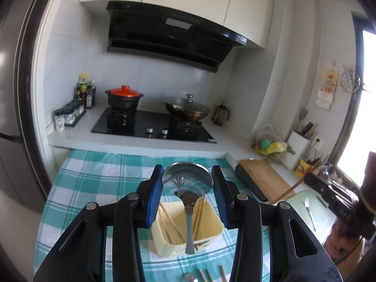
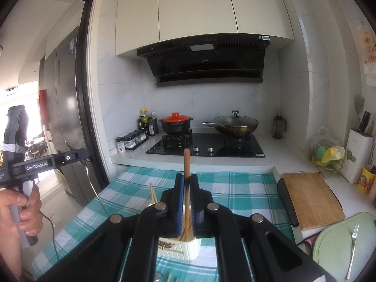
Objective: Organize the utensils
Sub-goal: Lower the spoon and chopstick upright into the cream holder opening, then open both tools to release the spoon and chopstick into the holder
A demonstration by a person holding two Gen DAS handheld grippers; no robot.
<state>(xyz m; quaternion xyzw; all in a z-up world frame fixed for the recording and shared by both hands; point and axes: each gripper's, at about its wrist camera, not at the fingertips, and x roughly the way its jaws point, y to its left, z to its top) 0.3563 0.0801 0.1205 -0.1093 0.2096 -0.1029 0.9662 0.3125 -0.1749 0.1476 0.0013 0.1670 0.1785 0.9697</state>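
Note:
My left gripper (image 1: 187, 178) is shut on the bowl of a steel spoon (image 1: 188, 179), handle hanging down over a cream utensil holder (image 1: 211, 231) that holds several wooden chopsticks (image 1: 170, 223). My right gripper (image 2: 187, 183) is shut on a wooden chopstick (image 2: 187, 162), held upright over the same holder (image 2: 185, 250). More chopsticks (image 1: 211, 275) and a round metal piece lie on the checked cloth (image 1: 94, 176) near me. A fork (image 2: 352, 246) lies on a pale green board (image 2: 333, 246) at the right.
A wooden cutting board (image 2: 312, 199) lies right of the cloth. Behind it is the stove (image 2: 206, 146) with a red-lidded pot (image 2: 175, 123) and a lidded wok (image 2: 236, 124). Spice jars (image 2: 131, 141) stand left, a knife block (image 2: 358, 150) right.

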